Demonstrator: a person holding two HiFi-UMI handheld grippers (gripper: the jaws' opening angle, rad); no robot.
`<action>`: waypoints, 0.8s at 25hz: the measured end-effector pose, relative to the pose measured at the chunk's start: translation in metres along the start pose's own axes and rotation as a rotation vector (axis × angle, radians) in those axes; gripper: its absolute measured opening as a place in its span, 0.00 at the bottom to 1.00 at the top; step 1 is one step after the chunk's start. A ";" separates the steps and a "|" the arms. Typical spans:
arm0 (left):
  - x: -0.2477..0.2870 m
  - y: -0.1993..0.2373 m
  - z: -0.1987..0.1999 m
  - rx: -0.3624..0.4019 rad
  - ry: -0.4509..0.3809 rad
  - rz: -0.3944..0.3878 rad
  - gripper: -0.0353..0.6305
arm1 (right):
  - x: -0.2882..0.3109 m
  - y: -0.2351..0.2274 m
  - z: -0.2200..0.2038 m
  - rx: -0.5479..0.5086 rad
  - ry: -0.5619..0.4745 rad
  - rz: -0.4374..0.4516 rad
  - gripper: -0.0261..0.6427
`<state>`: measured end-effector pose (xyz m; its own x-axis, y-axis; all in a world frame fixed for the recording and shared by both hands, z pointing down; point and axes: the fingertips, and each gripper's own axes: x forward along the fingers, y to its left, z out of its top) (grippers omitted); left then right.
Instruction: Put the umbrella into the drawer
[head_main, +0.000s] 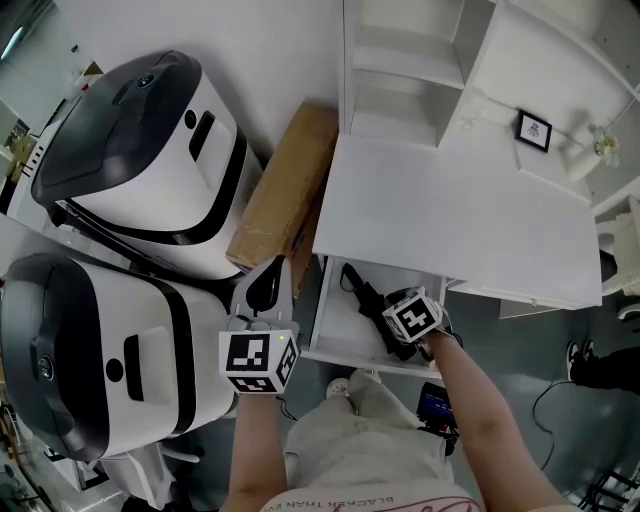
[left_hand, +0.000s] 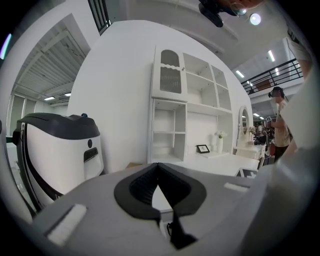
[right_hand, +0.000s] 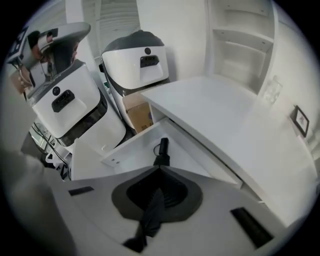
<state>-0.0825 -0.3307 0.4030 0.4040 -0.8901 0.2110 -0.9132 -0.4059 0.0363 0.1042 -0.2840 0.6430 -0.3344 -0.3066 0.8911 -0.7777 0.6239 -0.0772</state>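
A folded black umbrella (head_main: 362, 295) lies inside the open white drawer (head_main: 328, 335) under the desk, its handle (right_hand: 162, 146) pointing toward the drawer's back. My right gripper (head_main: 402, 342) hangs over the umbrella's near end, pointing steeply down. Its jaws meet at the tips (right_hand: 160, 169), and dark umbrella fabric (right_hand: 150, 215) shows through the gap behind them; I cannot tell whether it touches them. My left gripper (head_main: 268, 278) is held to the left of the drawer, roughly level. Its jaws (left_hand: 159, 166) are shut with nothing between them.
Two large white-and-black machines (head_main: 150, 150) (head_main: 90, 350) stand at the left. A cardboard box (head_main: 285, 190) leans between them and the desk (head_main: 450, 210). White shelves (head_main: 410, 60) rise behind, and a small picture frame (head_main: 534, 128) sits there. The person's legs (head_main: 350, 420) are at the drawer front.
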 end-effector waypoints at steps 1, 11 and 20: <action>-0.001 0.000 0.002 0.001 -0.005 0.000 0.06 | -0.004 -0.001 0.002 0.006 -0.011 -0.004 0.05; -0.011 -0.010 0.031 0.033 -0.061 -0.009 0.06 | -0.057 -0.003 0.034 -0.016 -0.152 -0.035 0.05; -0.021 -0.022 0.053 0.055 -0.116 -0.051 0.06 | -0.123 -0.008 0.056 0.001 -0.312 -0.142 0.05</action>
<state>-0.0679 -0.3137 0.3463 0.4562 -0.8847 0.0960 -0.8883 -0.4592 -0.0105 0.1214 -0.2914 0.5094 -0.3694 -0.5957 0.7132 -0.8289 0.5582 0.0370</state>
